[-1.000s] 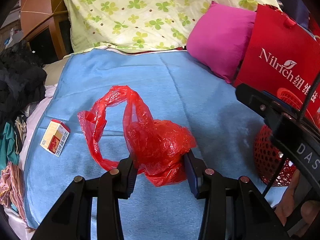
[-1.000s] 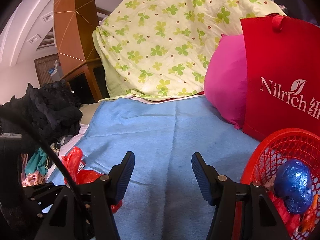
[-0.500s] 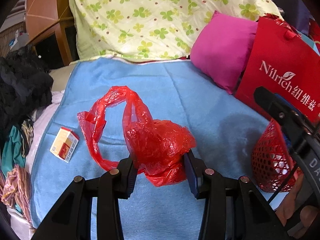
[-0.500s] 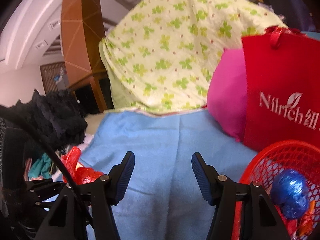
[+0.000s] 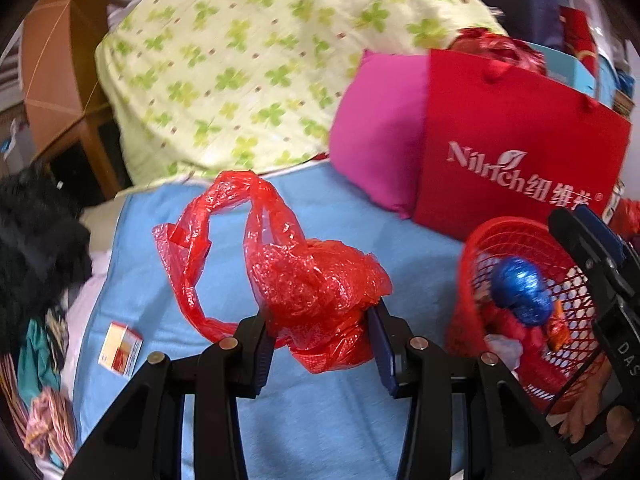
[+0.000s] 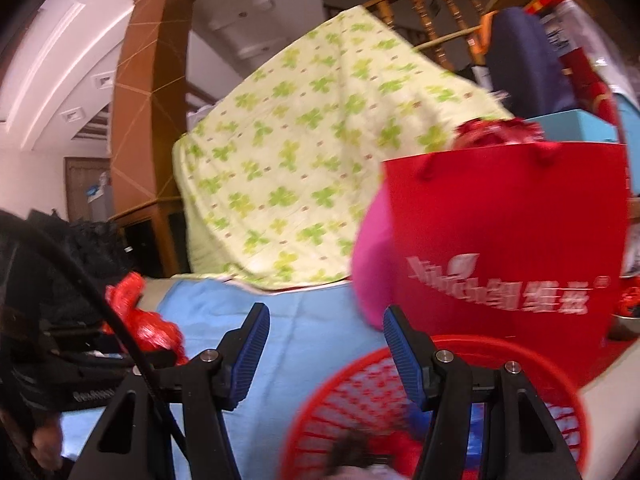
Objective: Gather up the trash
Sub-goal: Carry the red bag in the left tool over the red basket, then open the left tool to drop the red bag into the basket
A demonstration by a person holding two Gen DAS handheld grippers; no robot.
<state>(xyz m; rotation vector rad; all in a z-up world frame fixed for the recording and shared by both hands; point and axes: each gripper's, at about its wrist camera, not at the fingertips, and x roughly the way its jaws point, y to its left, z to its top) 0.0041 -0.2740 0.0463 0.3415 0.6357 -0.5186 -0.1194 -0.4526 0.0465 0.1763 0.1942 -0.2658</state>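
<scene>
**One bag in transit, one carton still lying on the bed**

Two trash items are showing outside the red mesh basket (image 5: 472, 264). The first, a crumpled red plastic bag (image 5: 320, 292), is being pinched by the left gripper (image 5: 320, 342): both pads are pressing into the bag's bunched body, w/ its handle loops arching up and to the left, clear of the blue bedsheet (image 5: 420, 248). The second, a small red-and-yellow carton (image 5: 120, 348), is lying flat on the sheet near its left edge, well apart from the basket.

Basket contents: a blue foil ball (image 5: 520, 292) plus red and orange wrappers are already sitting inside, so part of the collecting is judged done. Remaining, by judgement: drop the bag in, then fetch the carton.

Pose, left: the gripper is pointing downward at a moderate slope over the sheet, w/ the basket to its right and the red Nilrich gift bag (image 5: 520, 152) and pink pillow (image 5: 380, 140) behind it.

Pose, right: the right gripper (image 6: 326, 350) is pointing nearly level toward the floral quilt (image 6: 312, 168). Its jaws are standing spread approx. halfway, w/ nothing between the pads. The basket rim (image 6: 368, 360) is sitting just beneath its right finger; the view is too blurred to tell whether they are touching.
</scene>
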